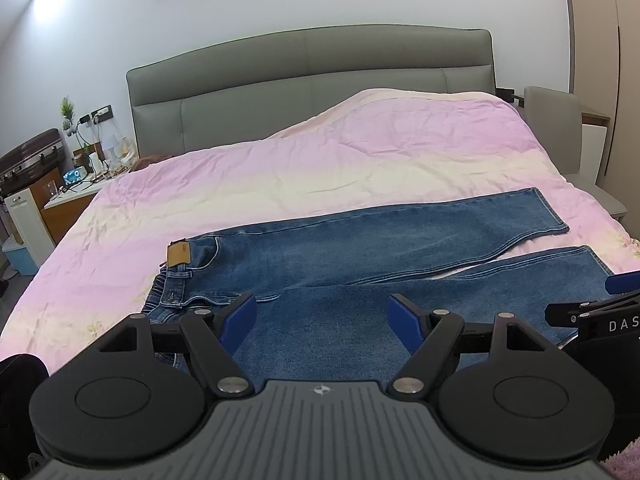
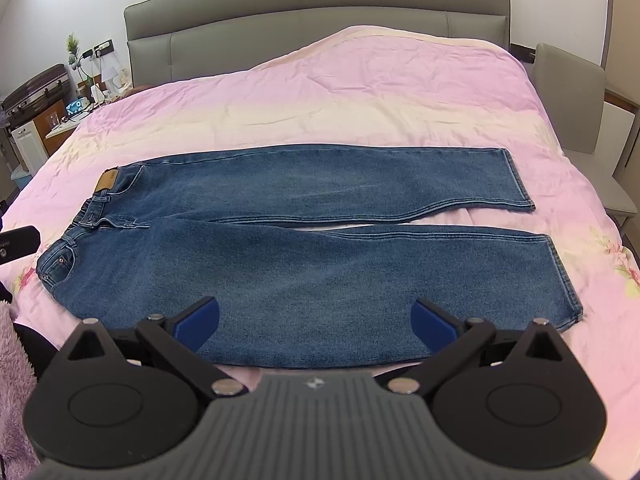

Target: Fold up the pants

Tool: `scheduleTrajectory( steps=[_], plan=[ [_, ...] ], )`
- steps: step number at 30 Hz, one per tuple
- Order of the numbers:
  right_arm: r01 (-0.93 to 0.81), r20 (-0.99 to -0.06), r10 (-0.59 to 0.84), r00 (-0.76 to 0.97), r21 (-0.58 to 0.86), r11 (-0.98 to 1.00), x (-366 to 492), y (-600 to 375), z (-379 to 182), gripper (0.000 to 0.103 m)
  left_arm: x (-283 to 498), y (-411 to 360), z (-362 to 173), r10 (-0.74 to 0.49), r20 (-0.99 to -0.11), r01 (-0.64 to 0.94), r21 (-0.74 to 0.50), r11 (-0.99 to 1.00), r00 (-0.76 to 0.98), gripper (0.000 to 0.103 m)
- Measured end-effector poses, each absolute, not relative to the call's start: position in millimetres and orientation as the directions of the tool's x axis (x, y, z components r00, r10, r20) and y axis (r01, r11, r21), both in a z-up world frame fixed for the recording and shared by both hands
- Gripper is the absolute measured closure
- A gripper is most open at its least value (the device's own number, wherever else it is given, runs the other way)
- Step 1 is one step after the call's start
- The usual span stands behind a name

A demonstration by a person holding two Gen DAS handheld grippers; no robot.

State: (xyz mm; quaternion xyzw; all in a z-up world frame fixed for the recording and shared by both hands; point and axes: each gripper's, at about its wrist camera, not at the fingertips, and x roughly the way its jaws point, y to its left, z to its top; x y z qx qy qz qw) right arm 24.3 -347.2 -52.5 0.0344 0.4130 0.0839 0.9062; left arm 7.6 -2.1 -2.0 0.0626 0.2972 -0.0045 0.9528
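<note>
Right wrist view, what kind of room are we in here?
Most likely a home bedroom. The jeans lie spread on a bed with a pink quilt and a grey padded headboard, and a cluttered bedside table stands at the far left.

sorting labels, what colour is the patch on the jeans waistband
Tan brown patch on the blue jeans, clearest in the right wrist view.
</note>
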Motion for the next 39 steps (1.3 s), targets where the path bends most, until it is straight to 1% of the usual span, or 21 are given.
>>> scheduleTrajectory(
  steps=[15,30,36,39],
  plan=[
    [-0.108,-0.74,0.174,0.65,0.137,0.985,24.1,-351.4,-53.2,0.005,8.6,-2.3,-3.8,0.037,-0.576,0.042,0.123,0.991,0.817,0.016],
    [-0.08,-0.753,0.138,0.643,0.113,0.99,27.0,-355.7,-58.6,0.005,17.7,-2.7,-12.7,0.034,-0.6,0.061,0.138,0.989,0.799,0.016],
    [-0.067,-0.759,0.11,0.642,0.088,0.994,32.2,-363.2,-62.5,0.005,27.9,0.3,-20.6,0.051,-0.61,0.096,0.206,0.974,0.791,0.016],
    [-0.055,-0.761,0.1,0.641,0.084,0.995,38.2,-371.8,-65.6,0.005,37.0,9.6,-24.0,0.07,-0.62,0.121,0.26,0.958,0.782,0.021]
  ],
)
